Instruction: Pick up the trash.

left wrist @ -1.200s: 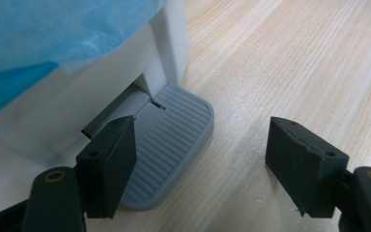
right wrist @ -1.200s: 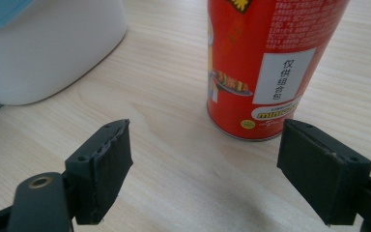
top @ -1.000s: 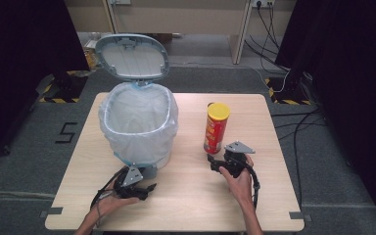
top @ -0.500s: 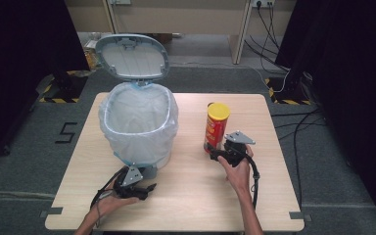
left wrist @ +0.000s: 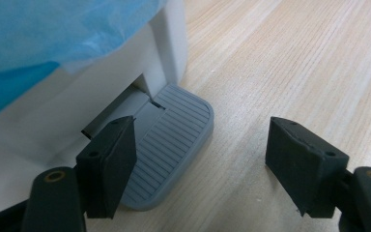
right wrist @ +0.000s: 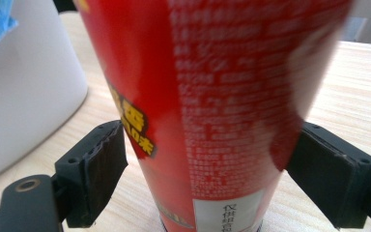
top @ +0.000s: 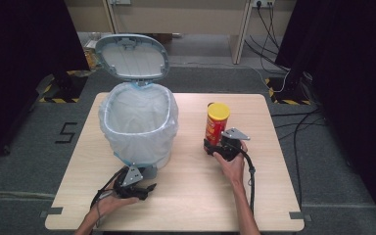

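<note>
Right claw [top: 214, 146] stands open astride the upright red crisp can [top: 217, 124], jaws not gripping; left claw [top: 144, 188] gapes empty beside the bin pedal [left wrist: 174, 140].

Grey carpeted floor [top: 323, 161], black curtains [top: 352, 63] at both sides, trailing cables [top: 293, 88].

Glossy red can [right wrist: 212, 111], matt wooden table [top: 191, 196] (ribbed plastic pedal [left wrist: 174, 140])
</note>
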{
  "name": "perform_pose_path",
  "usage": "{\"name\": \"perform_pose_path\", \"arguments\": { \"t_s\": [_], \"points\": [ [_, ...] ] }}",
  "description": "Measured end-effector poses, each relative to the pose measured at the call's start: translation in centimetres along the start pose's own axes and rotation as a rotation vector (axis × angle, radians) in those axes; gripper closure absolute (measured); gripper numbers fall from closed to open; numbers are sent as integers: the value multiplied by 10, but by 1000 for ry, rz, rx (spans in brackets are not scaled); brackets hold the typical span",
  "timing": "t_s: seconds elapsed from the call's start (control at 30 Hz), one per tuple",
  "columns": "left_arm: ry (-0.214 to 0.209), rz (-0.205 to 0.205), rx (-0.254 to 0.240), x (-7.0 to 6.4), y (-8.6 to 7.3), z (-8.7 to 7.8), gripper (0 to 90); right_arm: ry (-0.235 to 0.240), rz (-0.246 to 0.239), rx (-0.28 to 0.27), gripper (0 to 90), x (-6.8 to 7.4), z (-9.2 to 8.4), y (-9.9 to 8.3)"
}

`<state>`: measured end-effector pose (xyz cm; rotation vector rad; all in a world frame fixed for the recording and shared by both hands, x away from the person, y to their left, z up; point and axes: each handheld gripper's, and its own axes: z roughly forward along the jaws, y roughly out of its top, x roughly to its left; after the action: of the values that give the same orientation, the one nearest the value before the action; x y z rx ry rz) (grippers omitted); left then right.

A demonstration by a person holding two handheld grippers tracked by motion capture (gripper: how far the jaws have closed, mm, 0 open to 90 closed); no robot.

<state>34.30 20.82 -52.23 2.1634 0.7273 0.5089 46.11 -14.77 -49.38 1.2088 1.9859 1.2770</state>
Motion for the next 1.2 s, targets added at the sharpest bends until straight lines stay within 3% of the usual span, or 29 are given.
{"name": "perform_pose_path", "arguments": {
  "t_s": [0.1, 0.17, 0.33, 0.47, 0.6, 0.83, 1.2],
  "points": [
    [-2, 1, 3, 0, 0, 0, 262, -8, -6, -7, 174, 0, 2, 1],
    [0, 4, 3, 0, 0, 0, 262, -4, -38, -7, 231, 1, 4, 3],
    [-3, 2, 4, 1, 0, -1, 262, -16, -56, -8, 242, 3, 4, 3],
    [-3, -2, 0, 1, 0, 0, 262, -29, -74, -48, 244, 8, -3, 9],
    [2, 5, 0, 0, 0, 0, 261, -22, -91, -82, 245, 18, -20, 25],
    [1, 3, -1, 0, 0, 0, 262, -4, -106, -96, 245, 33, -38, 43],
    [3, 6, 1, 0, 0, 0, 261, 9, -116, -91, 245, 41, -48, 57]
  ]
}}
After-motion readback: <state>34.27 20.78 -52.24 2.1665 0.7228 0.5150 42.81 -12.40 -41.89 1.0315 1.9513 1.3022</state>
